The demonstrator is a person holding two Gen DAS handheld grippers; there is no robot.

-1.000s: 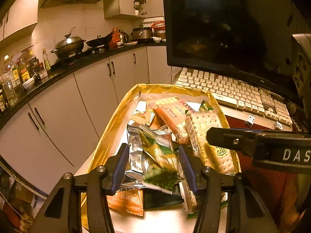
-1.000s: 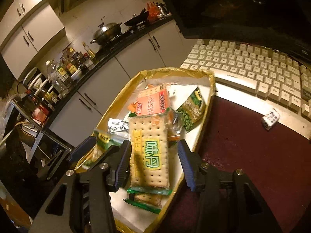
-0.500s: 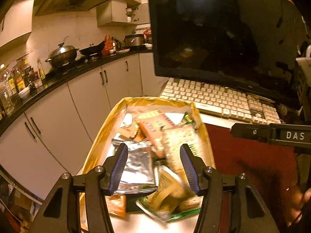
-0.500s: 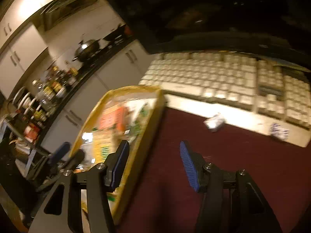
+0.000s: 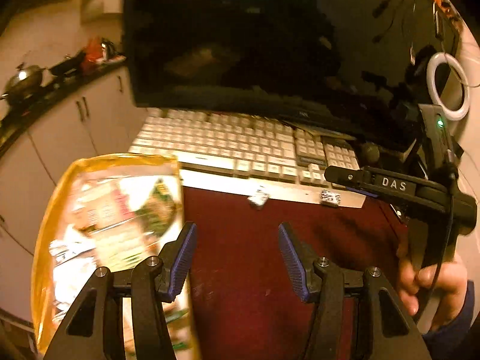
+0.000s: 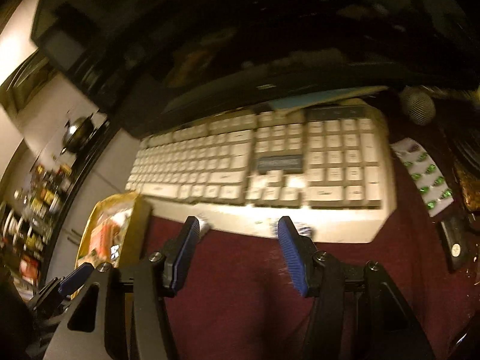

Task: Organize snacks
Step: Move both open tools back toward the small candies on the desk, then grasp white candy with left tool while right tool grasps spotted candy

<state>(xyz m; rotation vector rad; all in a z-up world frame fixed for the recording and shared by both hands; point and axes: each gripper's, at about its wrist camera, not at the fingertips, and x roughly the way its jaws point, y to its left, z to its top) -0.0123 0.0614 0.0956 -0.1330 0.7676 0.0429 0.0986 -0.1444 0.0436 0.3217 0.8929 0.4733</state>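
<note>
The gold tray (image 5: 49, 210) holds several snack packets (image 5: 120, 207), blurred, at the left of the left wrist view. My left gripper (image 5: 237, 255) hangs open over the dark red mat (image 5: 240, 285), to the right of the tray, with nothing between its fingers. My right gripper (image 6: 238, 252) is also open and empty above the mat (image 6: 240, 300), just short of the white keyboard (image 6: 255, 162). In the right wrist view the tray (image 6: 132, 210) lies off to the left. Two small wrapped sweets (image 5: 258, 199) lie at the keyboard's front edge.
A dark monitor (image 5: 255, 45) stands behind the keyboard (image 5: 240, 150). A person's hand (image 5: 429, 282) holds the right gripper (image 5: 333, 177) at the right. A blister pack of green pills (image 6: 423, 177) and a microphone (image 6: 417, 105) lie right of the keyboard. Kitchen cabinets (image 5: 60, 129) stand left.
Both grippers swung right, from above the tray to above the red mat. The cracker packet between the right fingers and the green packet between the left fingers are gone from them.
</note>
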